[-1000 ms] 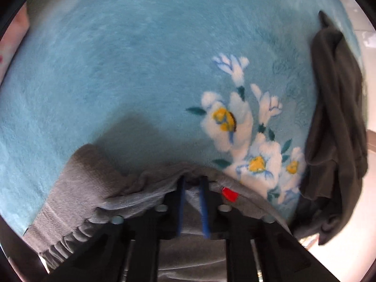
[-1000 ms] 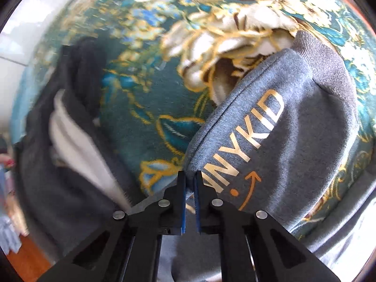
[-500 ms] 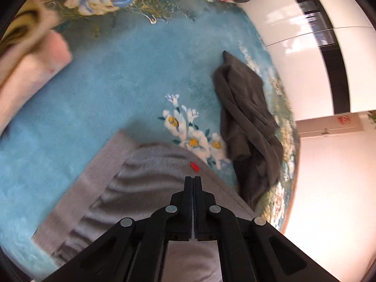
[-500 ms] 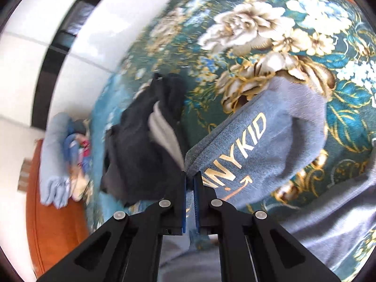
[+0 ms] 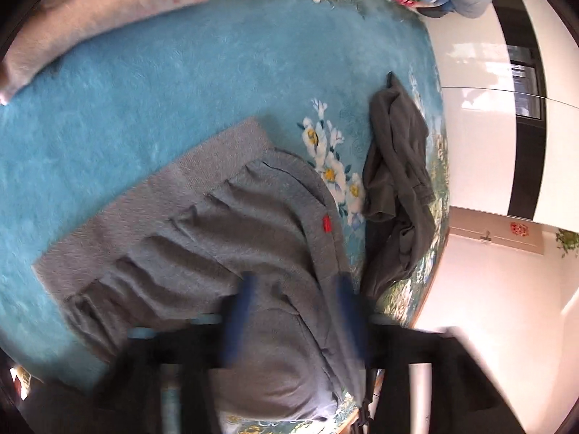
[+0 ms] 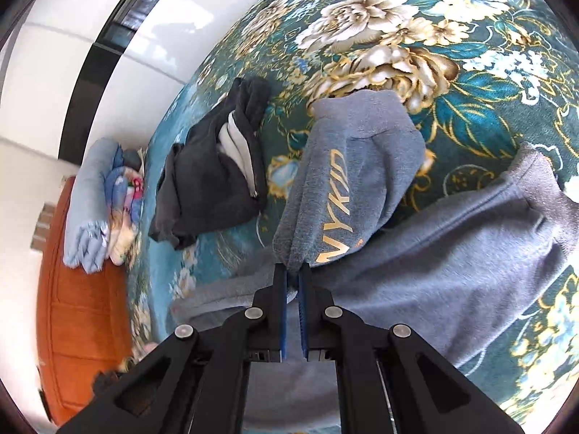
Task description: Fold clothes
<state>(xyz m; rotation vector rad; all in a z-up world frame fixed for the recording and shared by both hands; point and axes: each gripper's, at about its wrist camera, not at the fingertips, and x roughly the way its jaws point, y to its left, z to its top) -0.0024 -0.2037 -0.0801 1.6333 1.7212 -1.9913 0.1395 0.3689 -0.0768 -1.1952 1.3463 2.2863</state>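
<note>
- Grey knit sweatshirt (image 5: 231,238): lower centre of left view, on teal floral blanket (image 5: 144,101).
- Dark grey crumpled garment (image 5: 396,188): right of it, apart.
- Pink folded blanket (image 5: 97,11): upper left.

a home, most likely a bedroom. a wide bed (image 6: 488,115) is spread with a plush teal blanket (image 5: 152,83) printed with large flowers, and loose clothes lie on it: a grey sweatshirt (image 5: 224,238) and a dark garment (image 5: 398,188). folded bedding (image 6: 94,209) is stacked at the far end against an orange-brown headboard (image 6: 79,325). glossy white wardrobe panels (image 5: 481,115) with black strips stand beside the bed.
</note>
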